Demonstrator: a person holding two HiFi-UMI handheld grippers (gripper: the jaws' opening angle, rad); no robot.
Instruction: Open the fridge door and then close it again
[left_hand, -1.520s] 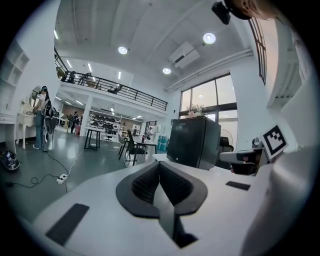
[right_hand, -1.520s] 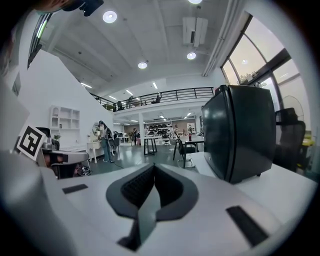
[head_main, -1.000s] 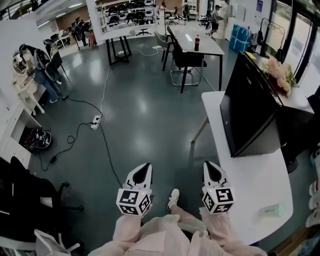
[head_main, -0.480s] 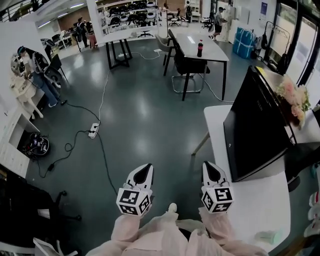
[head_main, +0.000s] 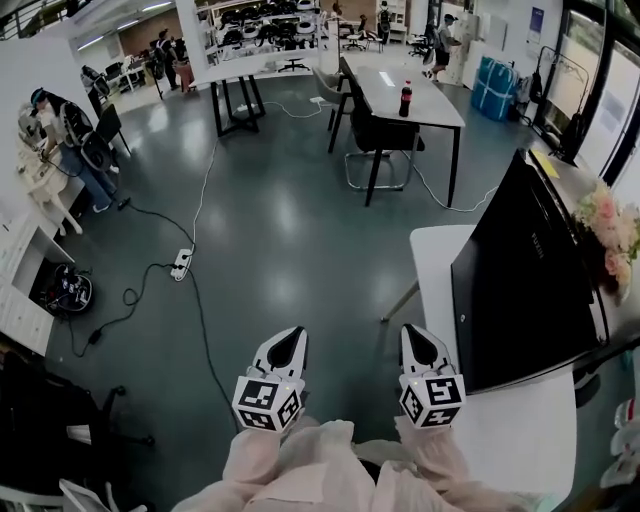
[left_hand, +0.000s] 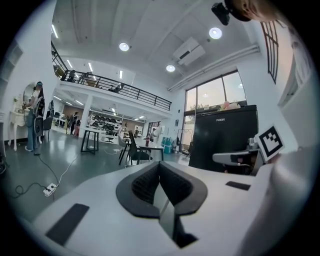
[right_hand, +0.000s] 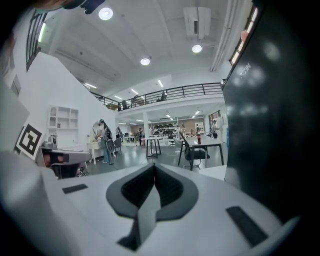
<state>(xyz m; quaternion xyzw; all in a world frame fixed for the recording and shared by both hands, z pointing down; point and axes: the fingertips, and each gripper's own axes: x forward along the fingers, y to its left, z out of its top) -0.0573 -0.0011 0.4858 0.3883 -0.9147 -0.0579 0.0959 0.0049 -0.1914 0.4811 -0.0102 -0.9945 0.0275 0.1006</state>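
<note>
Two grippers, both clenched with nothing between the jaws: left gripper and right gripper are held side by side low in the head view, pointing out over the grey floor. Neither touches anything.

Task's thing: the black fridge stands on the white table, at about 2 o'clock from the right gripper and near it but apart. In the left gripper view the fridge sits at 2 o'clock past the left gripper; in the right gripper view the fridge fills the 3 o'clock side, close beside the right gripper.

Step in hand, as I judge it: approach, door not yet touched. To do it well:
- swing the right gripper toward 2 o'clock to face the logo side, likely the door.
- release the jaws before arrival; clenched jaws can't hook an edge.
- no handle visible; look for the free door edge first.
- pull along the door's arc, steadily, so the fridge doesn't slide on the table.
- flowers sit behind the fridge at 1 o'clock; keep clear.
</note>
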